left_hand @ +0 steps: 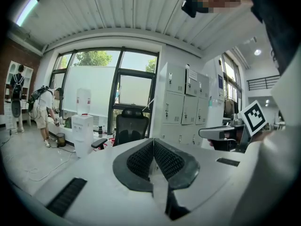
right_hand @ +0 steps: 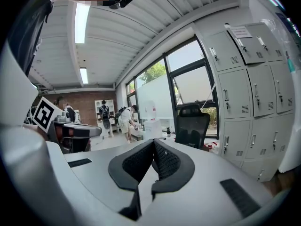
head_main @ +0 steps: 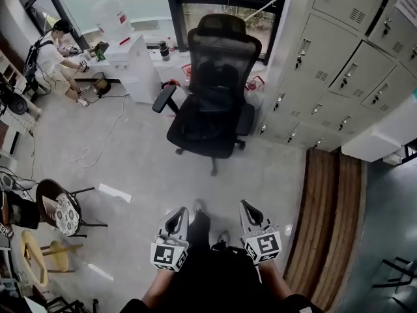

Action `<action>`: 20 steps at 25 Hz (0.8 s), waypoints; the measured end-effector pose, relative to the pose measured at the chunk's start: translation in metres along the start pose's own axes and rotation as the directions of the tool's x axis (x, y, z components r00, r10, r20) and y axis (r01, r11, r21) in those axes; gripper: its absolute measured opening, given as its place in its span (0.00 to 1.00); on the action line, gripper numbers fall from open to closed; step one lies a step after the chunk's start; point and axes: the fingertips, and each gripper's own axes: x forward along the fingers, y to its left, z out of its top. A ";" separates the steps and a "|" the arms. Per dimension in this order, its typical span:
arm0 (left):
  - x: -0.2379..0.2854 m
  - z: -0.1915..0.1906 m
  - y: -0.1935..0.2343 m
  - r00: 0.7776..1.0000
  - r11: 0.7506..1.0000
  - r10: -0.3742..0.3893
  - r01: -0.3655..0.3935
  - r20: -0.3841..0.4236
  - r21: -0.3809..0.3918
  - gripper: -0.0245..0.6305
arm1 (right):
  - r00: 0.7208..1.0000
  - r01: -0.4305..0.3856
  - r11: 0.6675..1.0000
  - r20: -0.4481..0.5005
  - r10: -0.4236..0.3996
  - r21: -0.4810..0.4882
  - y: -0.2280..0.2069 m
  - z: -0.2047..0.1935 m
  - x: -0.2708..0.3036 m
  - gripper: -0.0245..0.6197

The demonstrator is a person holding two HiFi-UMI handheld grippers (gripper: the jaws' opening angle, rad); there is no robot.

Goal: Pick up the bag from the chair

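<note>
A black office chair (head_main: pixel 212 103) stands by the window, about a metre ahead of me, its seat facing me. Its seat is dark, and I cannot make out a bag apart from the black upholstery. The same chair shows small in the left gripper view (left_hand: pixel 130 126) and the right gripper view (right_hand: pixel 193 128). My left gripper (head_main: pixel 174 222) and right gripper (head_main: pixel 251 215) are held low and close to my body, side by side, pointing at the chair. The jaws of both the left gripper (left_hand: pixel 153 141) and the right gripper (right_hand: pixel 153 141) meet at the tips with nothing between them.
Grey lockers (head_main: pixel 339 64) line the right wall next to the chair. A white cabinet (head_main: pixel 133 64) stands left of it, with a person (head_main: pixel 55 57) bent over beyond. A small chair with a patterned cushion (head_main: pixel 62 210) and a yellow stool (head_main: pixel 36 256) sit at my left.
</note>
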 end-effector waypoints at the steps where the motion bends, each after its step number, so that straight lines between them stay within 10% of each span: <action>1: 0.009 0.001 0.004 1.000 1.000 -0.007 0.007 0.005 -0.003 0.04 | 1.000 0.003 1.000 -0.005 -0.003 -0.003 -0.003 0.000 0.008 0.04; 20: 0.198 0.059 0.133 0.986 0.986 -0.168 0.168 0.012 -0.012 0.04 | 0.991 0.078 0.996 -0.102 -0.082 -0.044 -0.047 0.050 0.213 0.04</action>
